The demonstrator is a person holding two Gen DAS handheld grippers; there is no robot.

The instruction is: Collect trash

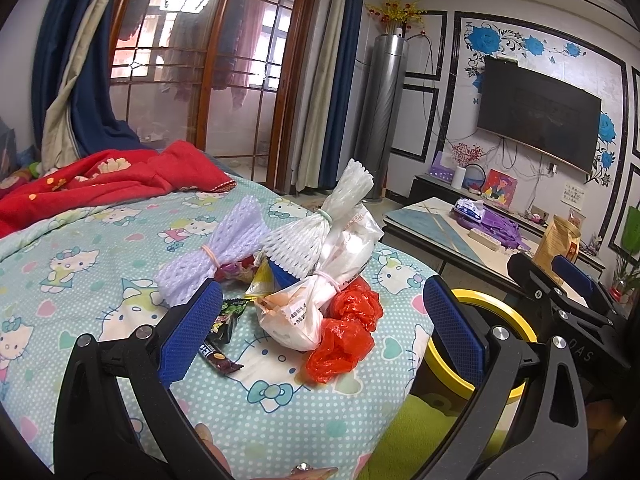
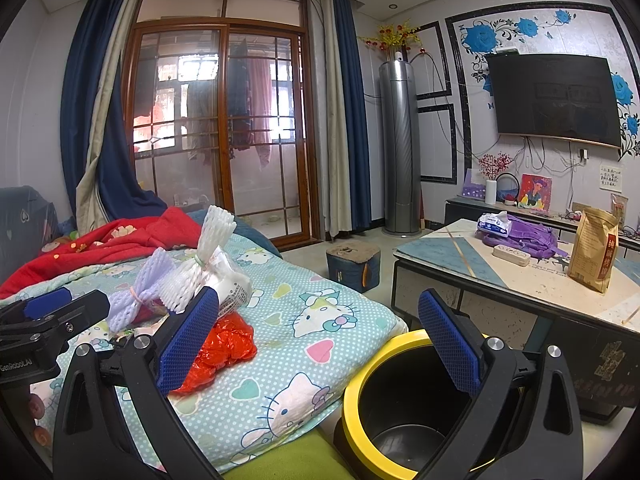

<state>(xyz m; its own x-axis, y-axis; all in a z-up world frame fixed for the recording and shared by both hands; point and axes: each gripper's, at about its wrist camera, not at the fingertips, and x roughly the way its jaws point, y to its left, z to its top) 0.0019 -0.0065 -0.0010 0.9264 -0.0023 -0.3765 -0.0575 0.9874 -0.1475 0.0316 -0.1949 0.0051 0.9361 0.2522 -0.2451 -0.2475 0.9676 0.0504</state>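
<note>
Currently both grippers are spread wide with nothing between the blue pads. Left gripper (image 1: 324, 328) hovers over the trash pile on the Hello Kitty bedsheet (image 1: 80, 256); right gripper (image 2: 320, 344) sits further right, straddling the bed edge and the yellow-rimmed black bin (image 2: 384, 404), which stands on the floor just beside the bed and looks empty as far as visible. Pile contents, all touching or overlapping: lavender foam net (image 1: 216, 256) tied with a band, white foam net (image 1: 324, 216) standing upright above a white plastic bag (image 1: 320, 288), crumpled red plastic bag (image 1: 344, 332) at the near right side, dark snack wrapper (image 1: 220, 344) at the near left, beside the left gripper's left pad. Small yellow wrapper (image 1: 260, 280) partly hidden in the middle. Red blanket (image 1: 100, 184) lies bunched at the far end of the bed. Coffee table (image 2: 520, 280) to the right carries a brown paper bag (image 2: 594, 256).
</note>
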